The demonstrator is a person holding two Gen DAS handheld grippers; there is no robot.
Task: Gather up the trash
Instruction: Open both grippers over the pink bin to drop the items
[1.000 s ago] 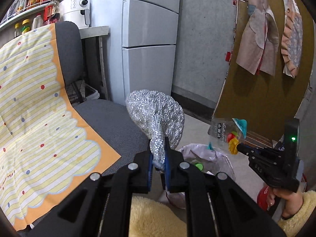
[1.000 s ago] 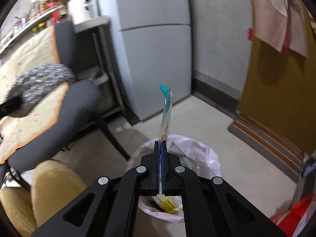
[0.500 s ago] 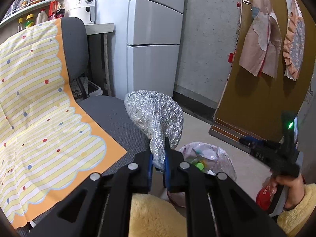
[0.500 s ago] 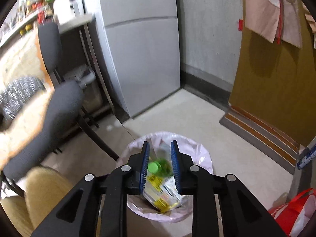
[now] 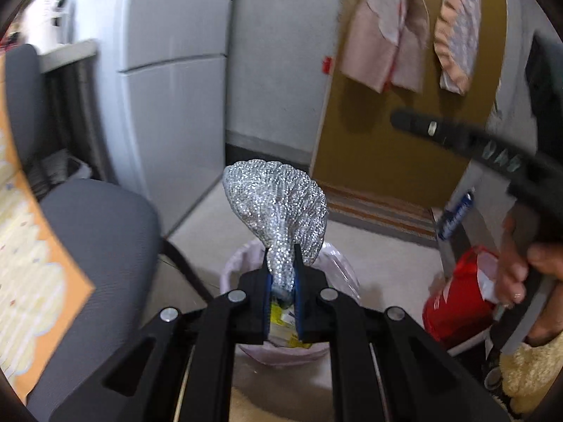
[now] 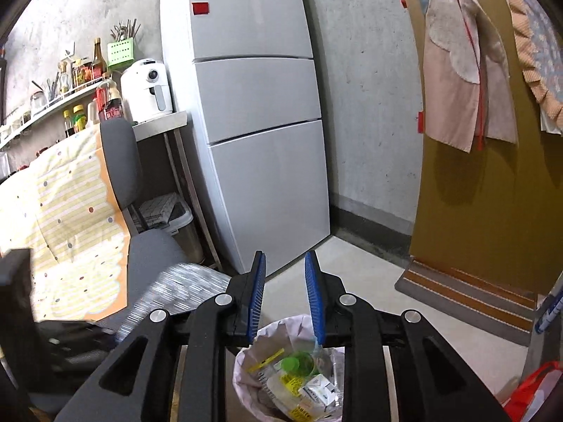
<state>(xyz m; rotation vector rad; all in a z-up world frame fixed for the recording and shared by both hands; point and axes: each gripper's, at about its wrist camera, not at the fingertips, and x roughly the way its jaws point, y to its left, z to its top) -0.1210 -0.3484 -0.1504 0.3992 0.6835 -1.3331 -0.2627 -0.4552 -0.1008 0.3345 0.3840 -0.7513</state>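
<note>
Silver glitter bag (image 5: 278, 207) pinched in left gripper (image 5: 281, 281) fingers above lined trash bin (image 5: 228, 274); right gripper (image 6: 284, 299) fingers wide, empty. Next: release.

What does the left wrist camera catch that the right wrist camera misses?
Only the left wrist view shows the left gripper clamped on a crumpled glittery silver wrapper, held over the bin.

Only the right wrist view shows the right gripper open and empty, plus the white air fryer in sharp focus.

Both show the pink-lined trash bin, grey fridge and grey office chair.
</note>
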